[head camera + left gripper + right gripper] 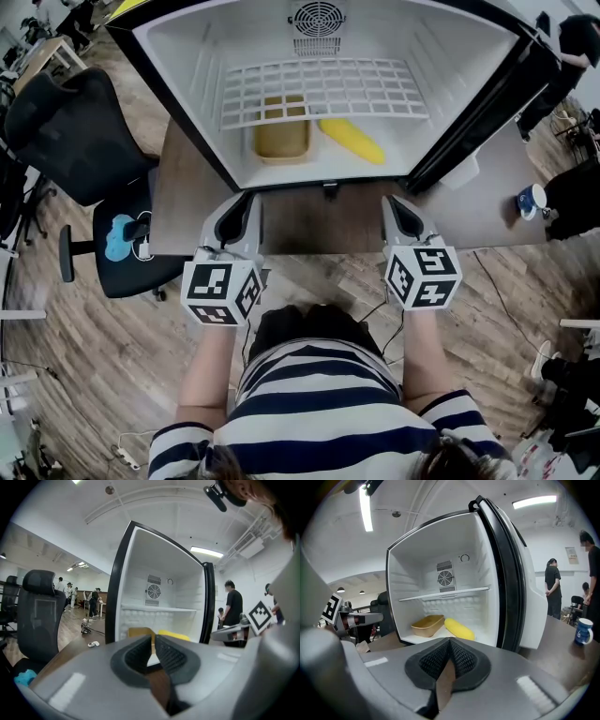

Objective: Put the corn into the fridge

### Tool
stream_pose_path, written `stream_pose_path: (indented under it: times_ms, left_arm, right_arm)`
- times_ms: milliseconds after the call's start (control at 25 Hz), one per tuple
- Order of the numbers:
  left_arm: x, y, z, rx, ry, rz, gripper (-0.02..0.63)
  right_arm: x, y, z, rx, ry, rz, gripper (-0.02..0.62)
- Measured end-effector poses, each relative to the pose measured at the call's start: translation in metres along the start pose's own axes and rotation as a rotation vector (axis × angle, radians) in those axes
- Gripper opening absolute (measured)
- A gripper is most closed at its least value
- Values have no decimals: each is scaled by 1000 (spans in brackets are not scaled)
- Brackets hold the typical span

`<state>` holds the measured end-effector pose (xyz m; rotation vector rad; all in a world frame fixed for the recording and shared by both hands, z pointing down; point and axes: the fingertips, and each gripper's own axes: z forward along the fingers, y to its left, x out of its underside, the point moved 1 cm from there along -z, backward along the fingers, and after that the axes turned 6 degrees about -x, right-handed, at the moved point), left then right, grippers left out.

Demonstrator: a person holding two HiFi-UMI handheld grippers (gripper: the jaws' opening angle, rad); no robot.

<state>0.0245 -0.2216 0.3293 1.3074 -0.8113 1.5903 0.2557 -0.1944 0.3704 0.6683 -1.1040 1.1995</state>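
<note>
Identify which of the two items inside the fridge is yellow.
The corn, lying loose right of the tan tray, which is a shallow open container.

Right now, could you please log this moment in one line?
corn: in open fridge, beside tray | left gripper: shut, empty | right gripper: shut, empty

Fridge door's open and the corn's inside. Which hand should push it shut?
Probably the right hand-held gripper: the open door hangs on its side, and its jaws are shut and empty. The left hand-held gripper sits farther away.
</note>
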Motion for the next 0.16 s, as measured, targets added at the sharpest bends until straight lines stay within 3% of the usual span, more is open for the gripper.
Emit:
stream_pose_path:
  times_ms: [160]
  left_arm:
    - [1,-3,-1,6,4,8,0]
  right_arm:
    - [2,2,0,-10,2,3,-8]
